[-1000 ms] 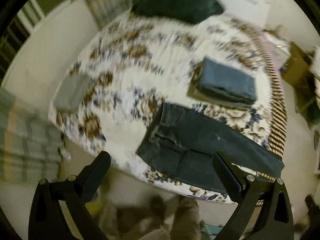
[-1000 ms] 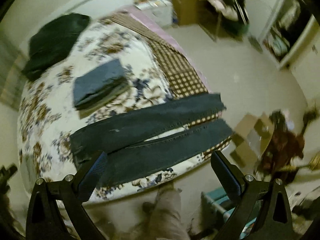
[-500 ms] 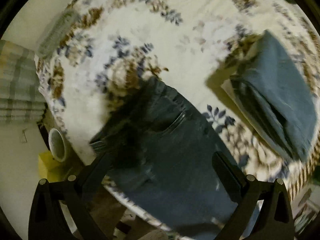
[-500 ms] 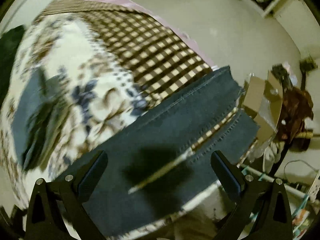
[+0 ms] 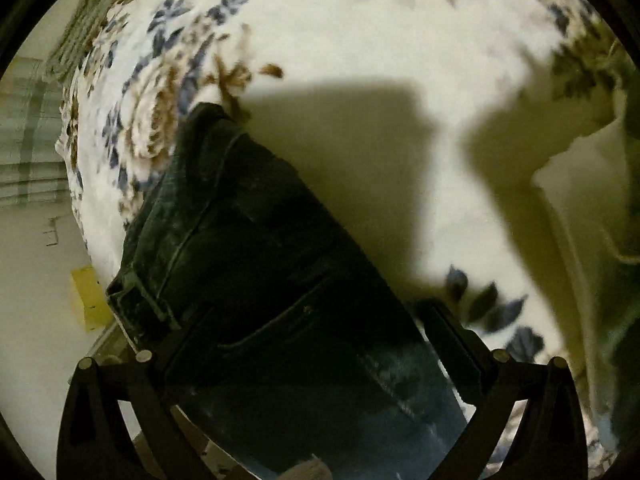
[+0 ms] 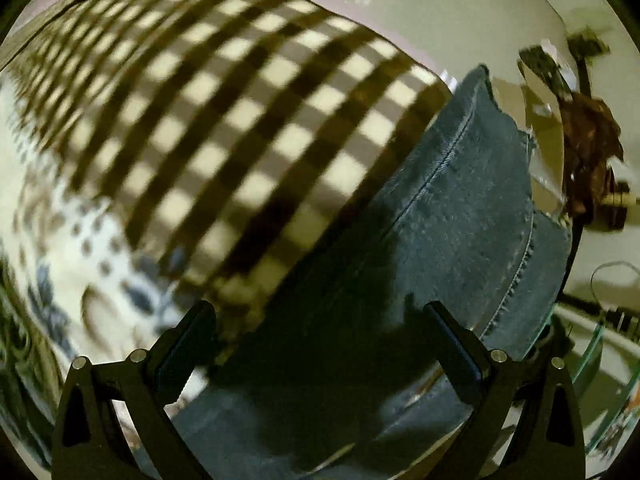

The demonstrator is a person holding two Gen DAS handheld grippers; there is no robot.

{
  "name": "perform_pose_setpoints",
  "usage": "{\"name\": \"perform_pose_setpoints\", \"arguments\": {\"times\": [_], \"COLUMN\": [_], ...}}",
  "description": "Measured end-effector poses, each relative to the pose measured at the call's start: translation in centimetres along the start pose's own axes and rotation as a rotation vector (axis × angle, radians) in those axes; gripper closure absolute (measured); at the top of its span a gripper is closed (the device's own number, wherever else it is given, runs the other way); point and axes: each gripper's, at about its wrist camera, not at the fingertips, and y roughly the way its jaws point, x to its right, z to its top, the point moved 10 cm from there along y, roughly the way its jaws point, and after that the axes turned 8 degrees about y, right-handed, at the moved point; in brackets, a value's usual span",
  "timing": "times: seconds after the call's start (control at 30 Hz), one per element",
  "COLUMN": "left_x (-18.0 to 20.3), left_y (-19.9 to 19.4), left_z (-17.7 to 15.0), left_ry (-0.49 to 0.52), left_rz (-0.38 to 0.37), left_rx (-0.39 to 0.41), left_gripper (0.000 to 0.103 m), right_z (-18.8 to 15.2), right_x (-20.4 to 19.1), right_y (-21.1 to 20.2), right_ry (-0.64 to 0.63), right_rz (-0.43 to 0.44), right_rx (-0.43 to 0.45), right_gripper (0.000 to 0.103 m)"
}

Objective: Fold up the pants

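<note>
We're low over the pants on the bed, both tongs spread wide and pinching nothing.

Left wrist: our left tongs (image 5: 312, 344) straddle the waist and pocket of the dark pants (image 5: 256, 280) at the edge of the floral bedspread (image 5: 360, 32). Right wrist alone shows the leg hems (image 6: 500, 184) over the checked blanket (image 6: 224, 112), between our right tongs (image 6: 316, 344). Half a second back, both sat higher; now denim fills the gaps.

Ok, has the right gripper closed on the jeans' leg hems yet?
No, the right gripper is open, its two fingers spread wide above the jeans' legs, gripping no fabric.
</note>
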Motion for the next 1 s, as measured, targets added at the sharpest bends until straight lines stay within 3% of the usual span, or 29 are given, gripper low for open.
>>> {"name": "perform_pose_setpoints", "arguments": {"times": [0.1,0.17,0.2,0.23,0.3,0.37,0.47,0.53,0.57,0.6,0.9,1.0], "left_x": [0.2,0.4,0.5,0.8,0.8,0.1,-0.7,-1.3,-1.6,-1.8,-6.9,-8.4], "left_y": [0.5,0.4,0.2,-0.1,-0.8,-1.1,-1.5,-1.9,-2.4,-2.8,-7.1,-8.5], "left_z": [0.5,0.9,1.1,1.2,1.6,1.8,1.9,1.7,1.5,1.5,-0.3,-2.9], "left_ry": [0.011,0.023,0.026,0.025,0.022,-0.006,-0.034,-0.037,-0.040,-0.042,-0.024,-0.025], "left_rz": [0.024,0.021,-0.001,-0.024,-0.061,-0.082,-0.168,-0.212,-0.243,-0.266,-0.460,-0.527], "left_rx": [0.011,0.032,0.049,0.064,0.098,0.108,0.136,0.159,0.173,0.184,0.260,0.274], "left_gripper": [0.000,0.006,0.020,0.041,0.066,0.079,0.083,0.086,0.086,0.087,0.089,0.089], "right_z": [1.5,2.3,2.7,3.1,4.0,4.5,5.1,5.2,5.3,5.3,3.3,2.0], "right_x": [0.3,0.7,0.9,1.3,1.8,2.0,3.0,3.8,4.0,4.3,7.0,8.7], "right_y": [1.4,1.7,1.7,1.6,1.8,1.8,1.7,1.2,0.9,0.5,-5.2,-7.6], "right_ry": [0.051,0.078,0.089,0.097,0.102,0.100,0.096,0.092,0.089,0.084,0.020,0.017], "right_rz": [-0.003,-0.001,0.000,0.000,0.001,-0.001,0.006,0.016,0.018,0.022,0.116,0.168], "right_rx": [-0.022,-0.027,-0.028,-0.025,-0.020,-0.015,0.000,0.013,0.018,0.025,0.118,0.145], "right_gripper": [0.000,0.000,0.002,0.004,0.008,0.018,0.041,0.068,0.075,0.094,0.101,0.101]}}
